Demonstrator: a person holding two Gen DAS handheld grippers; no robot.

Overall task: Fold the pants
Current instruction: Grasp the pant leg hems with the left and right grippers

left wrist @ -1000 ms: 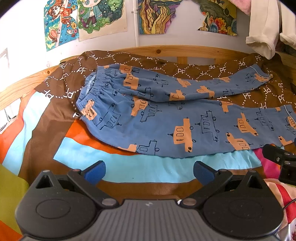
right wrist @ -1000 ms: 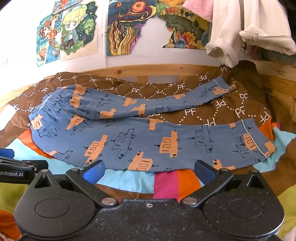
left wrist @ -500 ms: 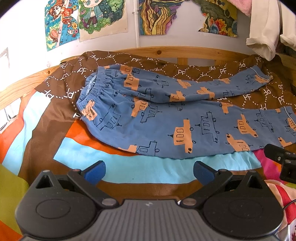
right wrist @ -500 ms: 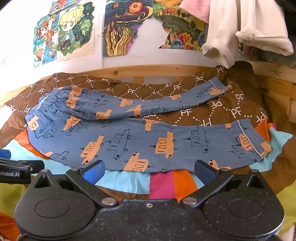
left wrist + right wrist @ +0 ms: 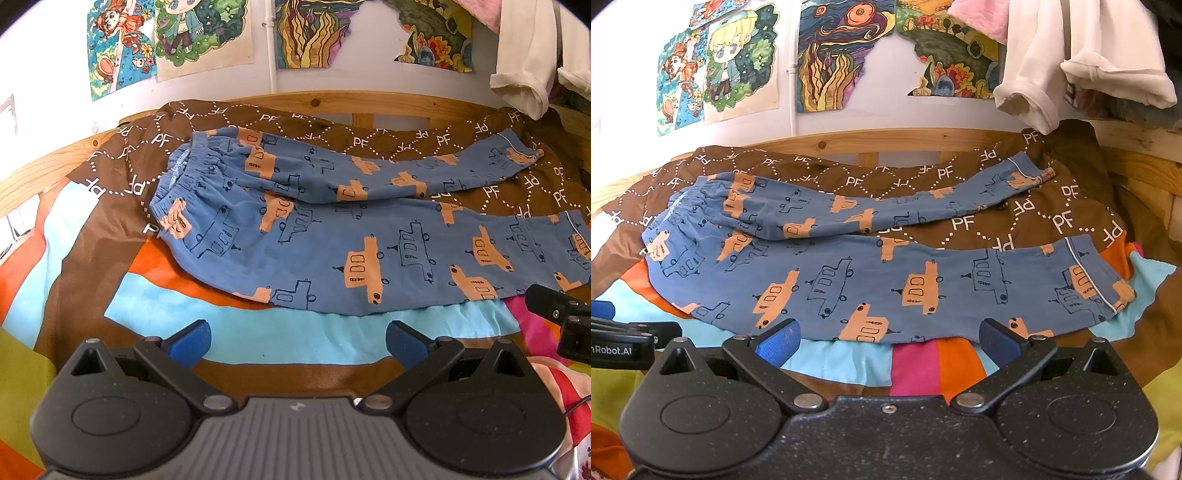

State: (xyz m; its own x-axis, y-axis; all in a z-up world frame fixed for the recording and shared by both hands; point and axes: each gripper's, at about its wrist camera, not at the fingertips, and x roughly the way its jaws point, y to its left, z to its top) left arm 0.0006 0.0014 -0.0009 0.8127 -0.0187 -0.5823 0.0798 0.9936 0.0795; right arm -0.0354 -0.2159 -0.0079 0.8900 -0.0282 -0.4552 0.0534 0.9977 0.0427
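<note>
Pants [image 5: 332,236] spread flat, left gripper [image 5: 297,338] wide open, empty, right gripper [image 5: 888,338] likewise

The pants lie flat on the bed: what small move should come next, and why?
Probably bring both tongs forward to the near leg's edge. The pants lie unfolded with legs apart, and the left tongs and right tongs are open, holding nothing.

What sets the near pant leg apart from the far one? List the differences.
The near leg lies flat and broad, while the far leg looks narrower and more rumpled. The near leg rests partly on the bright stripes of the bedspread; the far leg lies wholly on its brown PF-print part. Both share the same blue vehicle print and white-piped cuffs.
</note>
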